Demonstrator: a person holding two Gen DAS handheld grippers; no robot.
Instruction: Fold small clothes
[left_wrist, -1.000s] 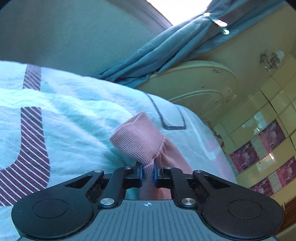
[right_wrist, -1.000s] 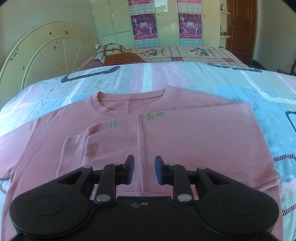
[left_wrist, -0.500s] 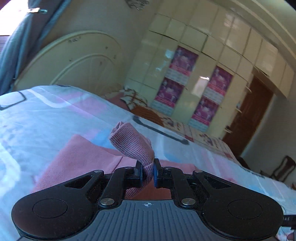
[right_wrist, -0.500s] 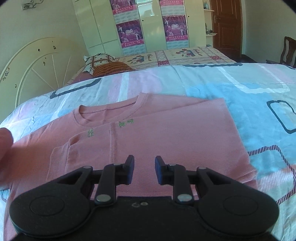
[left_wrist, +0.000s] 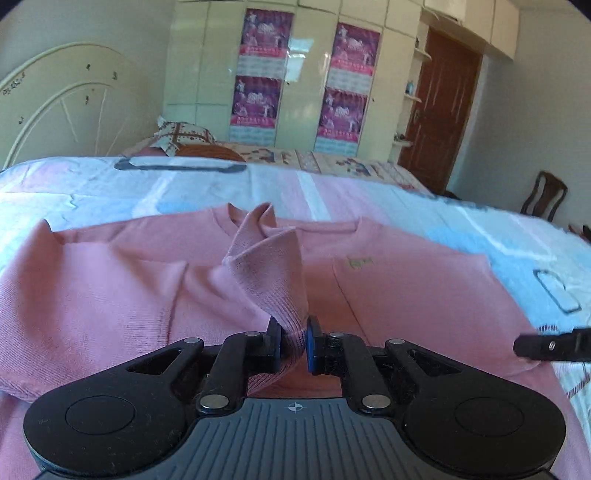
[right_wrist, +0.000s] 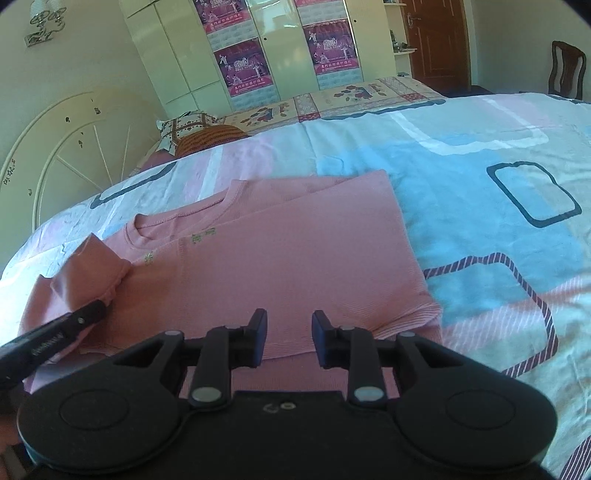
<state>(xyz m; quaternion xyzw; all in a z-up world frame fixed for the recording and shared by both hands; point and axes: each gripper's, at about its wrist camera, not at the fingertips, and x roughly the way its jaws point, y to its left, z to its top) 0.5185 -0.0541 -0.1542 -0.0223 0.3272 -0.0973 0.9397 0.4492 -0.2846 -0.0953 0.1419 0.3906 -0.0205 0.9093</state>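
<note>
Pink knit sweater (right_wrist: 280, 273) flat on the patterned bed (right_wrist: 480, 177).
Left tool (left_wrist: 294, 345) pinched its ribbed cuff (left_wrist: 273, 280) at lower centre; right tool (right_wrist: 289, 338), just opening, hovered spread and empty above the hem.

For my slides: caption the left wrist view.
Left gripper pinches the pink shirt's cuff above the shirt on the bed.

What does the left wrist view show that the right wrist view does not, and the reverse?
Only the left wrist view: the left claw seen from behind, shut on the sleeve cuff it holds up over the pink shirt.
Only the right wrist view: the right claw head-on, open with nothing between its jaws, which have just been opening; a wall lamp.
Both: the shirt, the bed sheet, the wardrobe, the door, the headboard, and the other claw at the frame's edge.
</note>
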